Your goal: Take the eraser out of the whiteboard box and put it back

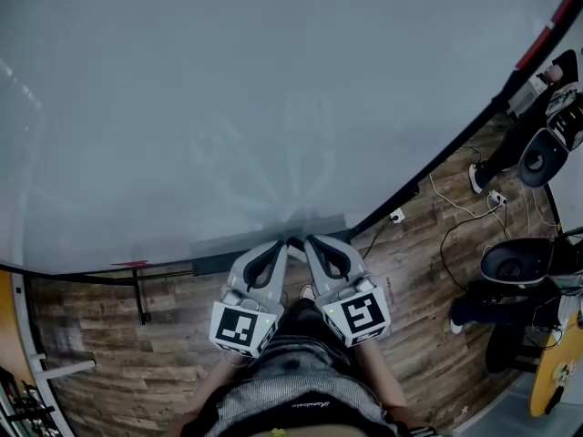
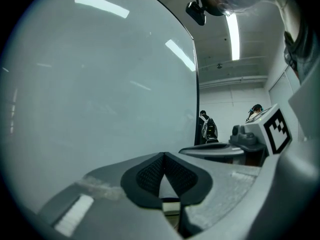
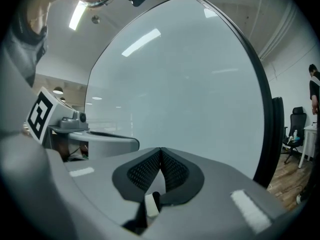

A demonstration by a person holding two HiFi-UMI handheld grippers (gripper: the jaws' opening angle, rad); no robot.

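Eraser is in none of the three views, so which way it lies from the fingers, and how its long axis runs, cannot be told. The likeliest place for its box, as a guess, is the dark ledge (image 1: 219,264) along the bottom edge of the whiteboard (image 1: 273,89), which starts at about 12 o'clock from the fingers in the head view and runs off toward 9 o'clock. The left gripper (image 1: 285,242) and the right gripper (image 1: 308,240) sit side by side, tips almost touching each other and aimed at the board. Each has its fingers pressed together on nothing, as both gripper views show. With the ledge stretching leftward, the left gripper looks the nearer one for a reach along it. Nothing stands between the tips and the board. A black stand leg (image 1: 138,294) with a red mark above it lies at 9 o'clock over the wood floor (image 1: 109,335). Loose cables (image 1: 455,212) trail at 3 o'clock. Two office chairs (image 1: 515,262) stand farther out at 3 o'clock, well apart from both grippers. Another person's dark legs (image 1: 506,157) show at about 2 o'clock.
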